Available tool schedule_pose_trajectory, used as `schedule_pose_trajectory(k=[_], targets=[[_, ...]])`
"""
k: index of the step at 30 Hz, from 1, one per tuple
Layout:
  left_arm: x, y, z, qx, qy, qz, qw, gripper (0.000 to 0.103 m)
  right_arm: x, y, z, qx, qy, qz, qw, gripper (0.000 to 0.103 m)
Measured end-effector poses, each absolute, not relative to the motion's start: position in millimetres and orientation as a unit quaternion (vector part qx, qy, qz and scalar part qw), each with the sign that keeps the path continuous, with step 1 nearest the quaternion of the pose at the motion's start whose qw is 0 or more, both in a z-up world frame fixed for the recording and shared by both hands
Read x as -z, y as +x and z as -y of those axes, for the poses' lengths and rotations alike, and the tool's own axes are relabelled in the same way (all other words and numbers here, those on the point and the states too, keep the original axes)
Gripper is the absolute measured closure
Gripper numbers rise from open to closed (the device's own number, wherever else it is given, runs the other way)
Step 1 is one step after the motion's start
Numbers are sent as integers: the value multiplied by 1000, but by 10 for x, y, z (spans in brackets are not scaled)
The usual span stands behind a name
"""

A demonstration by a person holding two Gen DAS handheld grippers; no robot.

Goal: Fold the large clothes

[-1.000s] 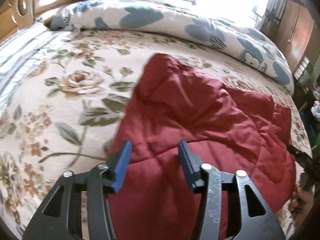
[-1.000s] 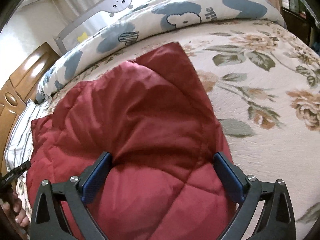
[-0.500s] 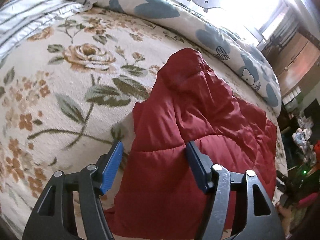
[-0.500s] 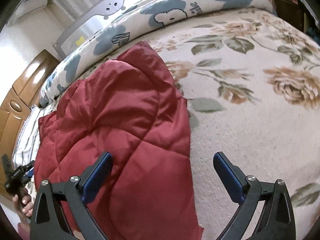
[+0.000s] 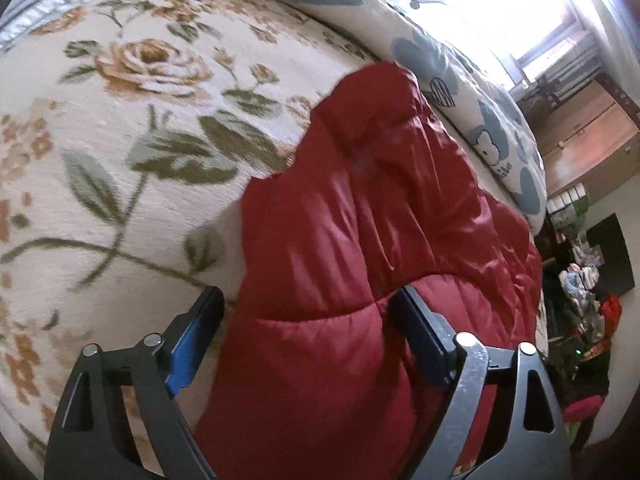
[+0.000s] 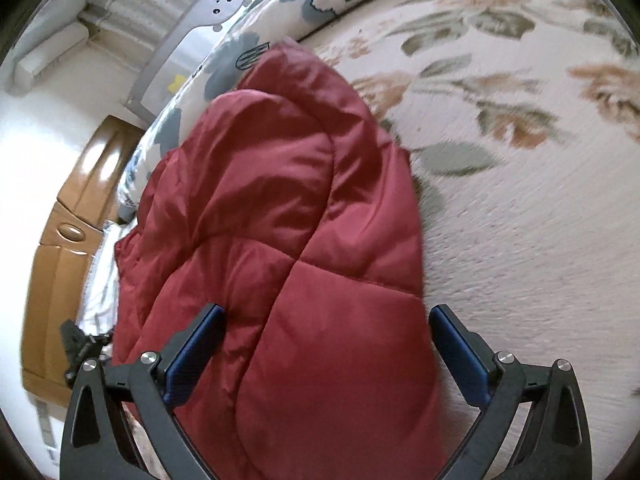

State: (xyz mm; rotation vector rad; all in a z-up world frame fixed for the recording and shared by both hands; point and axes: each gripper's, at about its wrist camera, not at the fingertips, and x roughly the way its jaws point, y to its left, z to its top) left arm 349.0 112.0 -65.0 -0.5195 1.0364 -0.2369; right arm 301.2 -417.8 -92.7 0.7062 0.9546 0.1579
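A red quilted jacket point(image 5: 360, 240) lies bunched on the floral bedspread point(image 5: 120, 128), its stitched panels puffed and creased, one narrow end reaching up toward the blue-and-white duvet point(image 5: 460, 80) that runs along the far side of the bed. In the right wrist view the jacket point(image 6: 288, 220) lies diagonally across the bedspread point(image 6: 520, 220), with the duvet point(image 6: 304, 4) behind it. The left gripper point(image 5: 308, 320) has its jaws wide apart and straddles the near edge of the jacket, one blue pad point(image 5: 192, 344) over the bedspread just beside the jacket, the other finger against the red fabric. The right gripper point(image 6: 326, 340) is also spread wide, with the jacket's near end between its fingers; whether either pad presses the cloth cannot be told. A wooden headboard point(image 6: 68, 240) stands left of the jacket in the right wrist view, and a grey bed rail point(image 6: 216, 4) runs behind the duvet.
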Motion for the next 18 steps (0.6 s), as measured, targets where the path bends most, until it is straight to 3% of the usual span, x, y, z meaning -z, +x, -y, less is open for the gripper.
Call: schedule_pose_trajectory(k=[5,6,10,14,18], targets=[[746,3579,-976,148,-255,-506,811,15,1028,3090,4108,-98,352,-454,813,2],[725,3570,-949,151,-249,-503,814,23,1029,3094,4085,-101,351,-455,812,3],[593,3470,-889,163,-232,-491,824,48,987,3065,4040,-107,354,-454,810,22],[447,3352,-913,166,-228,-486,827,60,839,2971,3983,-115,351,-451,813,47],[246,3114,-949,172,-217,-474,836,65,666,2812,3907,-121,342,-452,815,54]])
